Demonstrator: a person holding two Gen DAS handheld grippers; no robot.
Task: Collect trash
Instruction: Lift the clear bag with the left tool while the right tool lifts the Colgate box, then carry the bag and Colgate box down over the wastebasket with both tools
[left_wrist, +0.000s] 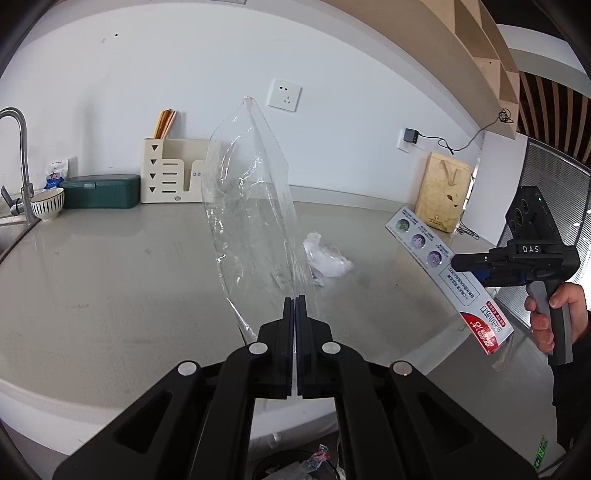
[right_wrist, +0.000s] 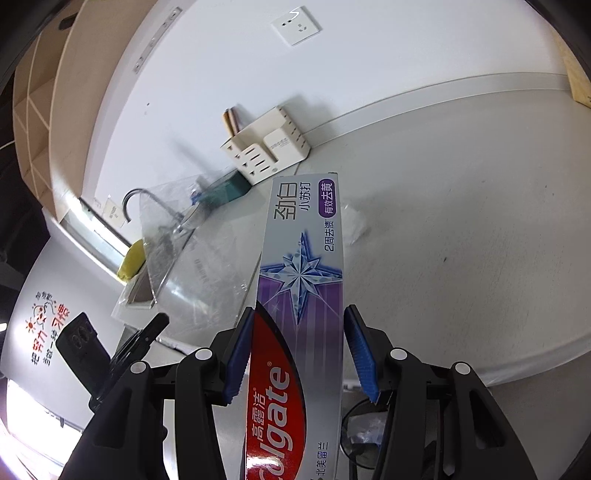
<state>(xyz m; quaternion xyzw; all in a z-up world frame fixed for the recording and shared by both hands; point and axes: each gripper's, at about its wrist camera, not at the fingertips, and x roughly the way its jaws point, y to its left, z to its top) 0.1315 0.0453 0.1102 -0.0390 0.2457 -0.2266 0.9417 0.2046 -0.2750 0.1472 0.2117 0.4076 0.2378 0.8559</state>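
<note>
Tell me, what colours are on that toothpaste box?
Silver toothpaste box with a purple star panel and red logo end; the right wrist view shows it best.

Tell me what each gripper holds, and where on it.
Left gripper: shut on the clear plastic bag's lower edge. Right gripper: clamps the toothpaste box across its width, near the red end.

A pale grey counter (left_wrist: 110, 280) runs along a white wall. On it, against the wall, stands a cream rack (left_wrist: 173, 171). Just left of the rack sits a green box (left_wrist: 100, 191), and left of that a striped bowl (left_wrist: 47, 204), with a small white packet (left_wrist: 56, 175) behind the bowl. Well to the right of the rack, a crumpled clear wrapper (left_wrist: 327, 260) lies in the open; farther right, a wooden board (left_wrist: 443, 192) leans at the wall.
</note>
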